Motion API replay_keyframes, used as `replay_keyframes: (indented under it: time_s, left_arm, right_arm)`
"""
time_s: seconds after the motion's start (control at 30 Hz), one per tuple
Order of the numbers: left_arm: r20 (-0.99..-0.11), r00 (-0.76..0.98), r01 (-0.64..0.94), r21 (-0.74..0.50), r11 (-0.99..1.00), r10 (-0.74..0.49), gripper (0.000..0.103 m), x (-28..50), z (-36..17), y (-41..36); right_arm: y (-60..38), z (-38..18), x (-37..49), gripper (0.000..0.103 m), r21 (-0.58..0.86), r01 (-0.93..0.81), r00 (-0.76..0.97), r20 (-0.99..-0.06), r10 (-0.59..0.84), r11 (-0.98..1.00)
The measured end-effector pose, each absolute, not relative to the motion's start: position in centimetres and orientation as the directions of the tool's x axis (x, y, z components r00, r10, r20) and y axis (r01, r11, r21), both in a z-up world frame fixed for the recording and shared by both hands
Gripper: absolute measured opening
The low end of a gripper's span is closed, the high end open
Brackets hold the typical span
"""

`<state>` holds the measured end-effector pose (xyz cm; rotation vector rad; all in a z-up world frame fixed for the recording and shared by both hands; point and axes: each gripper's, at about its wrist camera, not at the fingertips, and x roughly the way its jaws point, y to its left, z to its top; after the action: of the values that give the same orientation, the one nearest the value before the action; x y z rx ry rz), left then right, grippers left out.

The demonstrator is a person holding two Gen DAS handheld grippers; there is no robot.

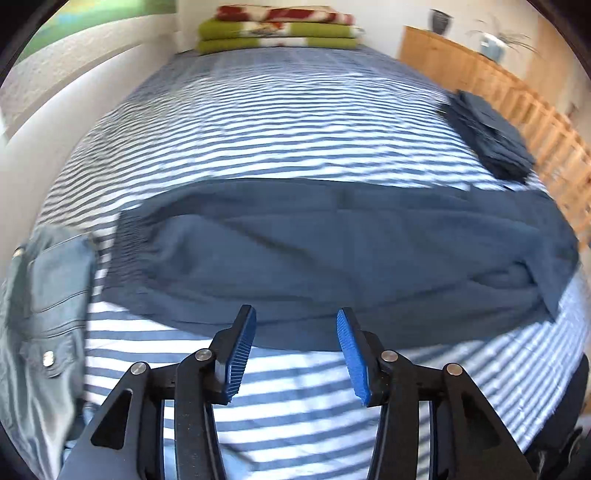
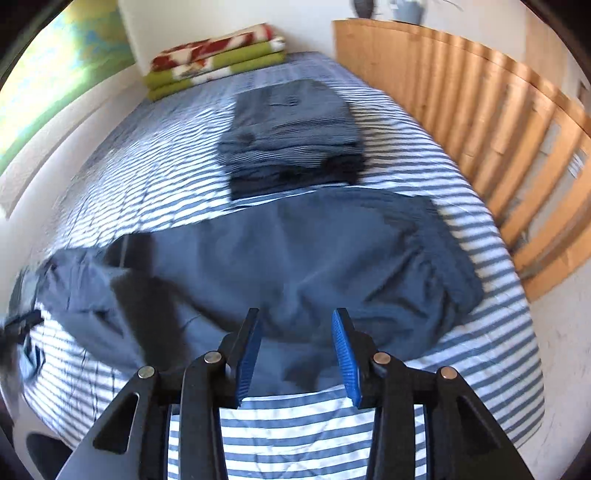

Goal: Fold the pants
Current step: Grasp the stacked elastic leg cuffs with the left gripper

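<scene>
Blue-grey pants point(image 1: 332, 251) lie crosswise on the striped bed point(image 1: 258, 110), flattened into a long band with creases. In the left wrist view my left gripper point(image 1: 295, 321) hovers over the band's near edge, open, with nothing between its blue pads. In the right wrist view the same pants point(image 2: 295, 258) lie rumpled below my right gripper point(image 2: 295, 325), which is open too and holds nothing. The other gripper casts a dark shadow on the cloth at the left of that view.
A stack of folded dark garments point(image 2: 291, 136) lies further up the bed, seen also as a dark stack point(image 1: 487, 136). Folded green and red blankets point(image 1: 277, 29) sit at the head. A wooden slatted rail point(image 2: 498, 129) borders the right side. A light denim garment point(image 1: 44, 314) lies at the left.
</scene>
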<state>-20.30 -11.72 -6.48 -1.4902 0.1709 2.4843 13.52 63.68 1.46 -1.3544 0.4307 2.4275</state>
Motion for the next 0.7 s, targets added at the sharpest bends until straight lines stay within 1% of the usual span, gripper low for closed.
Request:
replay_keyframes:
  time_s: [0.07, 0.13, 0.2, 0.27, 0.3, 0.37, 0.4, 0.43, 0.47, 0.5, 0.53, 0.6, 0.7]
  left_arm:
    - [-0.885, -0.454, -0.123, -0.052, -0.991, 0.102, 0.054, -23.1, -6.5, -17.1]
    - [-0.886, -0.458, -0.009, -0.076, -0.997, 0.072, 0.067, -24.9, -6.6, -21.6]
    - [-0.887, -0.454, 0.054, -0.115, -0.992, 0.078, 0.07, -26.5, -7.1, -24.9]
    - [-0.895, -0.43, 0.081, -0.168, -0.982, 0.118, 0.072, -27.9, -8.0, -26.4]
    - [-0.903, -0.413, 0.085, -0.168, -0.982, 0.119, 0.074, -28.2, -8.5, -26.5]
    - [-0.921, -0.378, 0.079, -0.129, -0.988, 0.09, 0.074, -28.7, -9.5, -26.4]
    - [-0.927, -0.367, 0.072, -0.114, -0.991, 0.08, 0.072, -28.9, -9.9, -26.2]
    - [-0.929, -0.361, 0.059, -0.108, -0.992, 0.079, 0.066, -28.8, -10.2, -25.9]
    - [-0.931, -0.356, 0.044, -0.098, -0.994, 0.076, 0.057, -29.1, -10.7, -25.3]
    - [-0.937, -0.341, 0.022, -0.083, -0.996, 0.071, 0.038, -29.2, -11.2, -24.7]
    - [-0.942, -0.331, 0.009, -0.067, -0.998, 0.061, 0.032, -29.2, -11.5, -24.1]
    - [-0.942, -0.335, -0.009, -0.003, -1.0, 0.006, 0.029, -29.2, -11.8, -23.0]
    - [-0.931, -0.363, -0.029, 0.058, -0.998, -0.043, 0.029, -29.1, -10.7, -21.6]
  right_arm:
    - [60.1, 1.5, 11.9, 0.037, 0.098, -0.328, -0.511, -0.855, 0.089, -0.94]
    - [57.2, 1.0, 10.2, 0.041, 0.098, -0.248, -0.512, -0.858, 0.044, -0.964]
    - [54.6, 0.5, 8.8, 0.041, 0.091, -0.182, -0.496, -0.868, 0.012, -0.979]
    - [52.7, 0.1, 7.8, 0.041, 0.079, -0.136, -0.481, -0.877, -0.004, -0.988]
    - [52.0, 0.0, 7.3, 0.041, 0.078, -0.123, -0.477, -0.879, -0.01, -0.989]
    - [51.1, -0.6, 6.6, 0.042, 0.077, -0.101, -0.462, -0.886, -0.022, -0.992]
    - [50.8, -0.8, 6.5, 0.042, 0.081, -0.092, -0.456, -0.889, -0.031, -0.992]
    - [50.3, -1.0, 6.2, 0.043, 0.086, -0.084, -0.45, -0.892, -0.039, -0.993]
    - [50.0, -1.2, 6.2, 0.045, 0.092, -0.075, -0.443, -0.895, -0.05, -0.993]
    - [49.6, -1.5, 6.1, 0.046, 0.095, -0.059, -0.435, -0.898, -0.06, -0.994]
    - [49.0, -1.7, 6.2, 0.048, 0.088, -0.04, -0.428, -0.902, -0.062, -0.995]
    - [47.9, -2.8, 5.8, 0.05, 0.041, 0.006, -0.411, -0.911, -0.039, -0.999]
    - [46.5, -4.6, 5.3, 0.05, -0.027, 0.046, -0.375, -0.927, 0.008, -0.999]
